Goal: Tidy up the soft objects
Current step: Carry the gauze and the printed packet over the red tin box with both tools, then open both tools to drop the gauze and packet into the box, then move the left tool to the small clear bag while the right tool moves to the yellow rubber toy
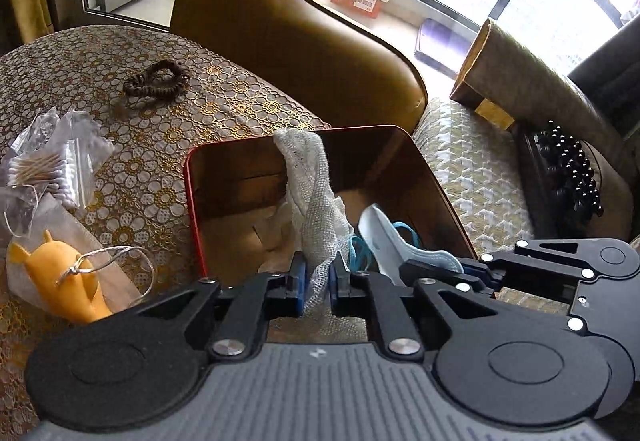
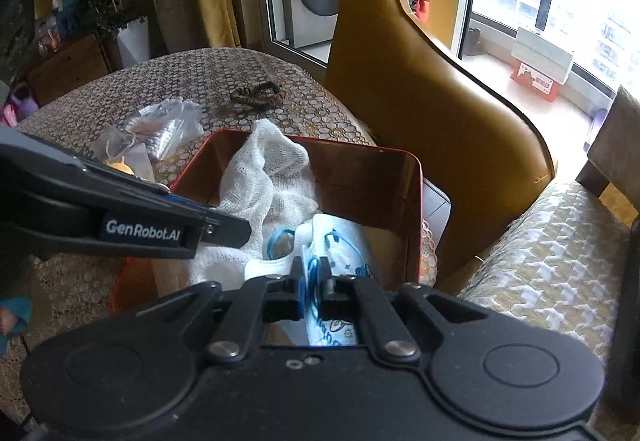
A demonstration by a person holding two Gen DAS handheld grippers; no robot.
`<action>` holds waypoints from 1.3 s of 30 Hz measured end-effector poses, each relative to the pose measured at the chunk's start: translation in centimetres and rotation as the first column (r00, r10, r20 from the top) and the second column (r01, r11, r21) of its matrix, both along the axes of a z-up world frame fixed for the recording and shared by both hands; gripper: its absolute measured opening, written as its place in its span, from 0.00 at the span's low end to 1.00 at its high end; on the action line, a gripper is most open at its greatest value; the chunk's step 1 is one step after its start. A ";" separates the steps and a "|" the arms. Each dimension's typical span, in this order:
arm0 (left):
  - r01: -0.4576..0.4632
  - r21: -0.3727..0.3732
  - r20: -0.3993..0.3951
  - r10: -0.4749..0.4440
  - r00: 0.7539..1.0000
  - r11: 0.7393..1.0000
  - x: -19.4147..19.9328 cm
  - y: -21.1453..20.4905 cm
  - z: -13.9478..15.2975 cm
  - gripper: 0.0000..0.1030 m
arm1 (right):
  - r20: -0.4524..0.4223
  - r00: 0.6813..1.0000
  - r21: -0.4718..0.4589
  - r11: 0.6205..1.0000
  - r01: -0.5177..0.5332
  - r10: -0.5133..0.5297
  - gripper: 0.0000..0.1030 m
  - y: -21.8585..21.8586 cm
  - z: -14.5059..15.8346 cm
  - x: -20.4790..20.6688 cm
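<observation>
A red tin box (image 1: 191,181) stands open at the table's edge. My left gripper (image 1: 319,277) is shut on a white gauze cloth (image 1: 316,201) that hangs over the box's far rim and down inside. In the right wrist view the gauze cloth (image 2: 260,177) is bunched in the left half of the box (image 2: 416,201). My right gripper (image 2: 314,277) is shut on a pale blue face mask (image 2: 340,241) with blue ear loops, low inside the box. The left gripper (image 2: 236,231) shows side-on there. The right gripper (image 1: 468,269) and the mask (image 1: 384,237) also appear in the left wrist view.
On the lace tablecloth lie a brown hair tie (image 1: 156,83), a plastic bag of cotton swabs (image 1: 52,165) and a yellow toy (image 1: 68,281) in a clear bag. A tan leather chair back (image 1: 280,21) rises behind the box; a patterned seat cushion (image 1: 472,177) lies to the right.
</observation>
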State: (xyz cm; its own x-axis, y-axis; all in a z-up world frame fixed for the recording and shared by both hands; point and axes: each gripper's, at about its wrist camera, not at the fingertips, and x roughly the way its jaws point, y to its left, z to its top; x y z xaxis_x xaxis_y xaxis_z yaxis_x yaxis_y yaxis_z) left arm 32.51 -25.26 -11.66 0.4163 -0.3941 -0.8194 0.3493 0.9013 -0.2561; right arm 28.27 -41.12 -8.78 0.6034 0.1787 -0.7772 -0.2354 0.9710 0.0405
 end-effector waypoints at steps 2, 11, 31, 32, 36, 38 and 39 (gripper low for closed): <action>-0.010 -0.001 -0.005 0.010 1.000 1.000 0.0 0.2 0.1 0.15 | 0.001 1.000 0.003 1.000 -0.003 0.003 0.03 -0.2 0.2 -0.1; -0.025 -0.034 0.040 0.026 0.999 0.999 -0.7 1.0 1.6 0.67 | 0.027 0.999 -0.016 1.000 -0.020 0.021 0.15 0.3 0.8 -0.9; -0.096 -0.089 0.173 0.111 0.979 0.991 -6.9 6.4 8.9 0.74 | 0.156 0.987 0.056 0.997 -0.053 0.044 0.75 1.1 6.9 -5.9; -0.102 -0.094 0.177 0.117 0.977 0.990 -7.4 6.7 9.4 0.74 | 0.164 0.986 0.058 0.997 -0.053 0.043 0.77 1.3 7.3 -6.3; -0.130 -0.104 0.203 0.150 0.968 0.986 -9.7 8.4 11.0 0.74 | 0.186 0.981 0.065 0.996 -0.064 0.051 0.81 2.2 8.6 -7.7; -0.137 -0.110 0.215 0.158 0.964 0.984 -10.7 9.1 11.7 0.76 | 0.192 0.980 0.070 0.995 -0.067 0.053 0.83 2.7 9.2 -8.4; -0.139 -0.113 0.224 0.162 0.961 0.984 -11.3 9.5 12.0 0.80 | 0.196 0.979 0.072 0.995 -0.068 0.052 0.84 3.0 9.5 -8.9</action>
State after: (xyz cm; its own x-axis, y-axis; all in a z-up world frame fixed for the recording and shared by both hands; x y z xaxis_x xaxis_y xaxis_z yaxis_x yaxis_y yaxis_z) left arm 21.23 -15.72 0.37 0.6507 -0.3837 -0.6553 0.2715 0.9235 -0.2711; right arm 19.41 -38.15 0.69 0.7273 0.2747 -0.6290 -0.3040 0.9506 0.0636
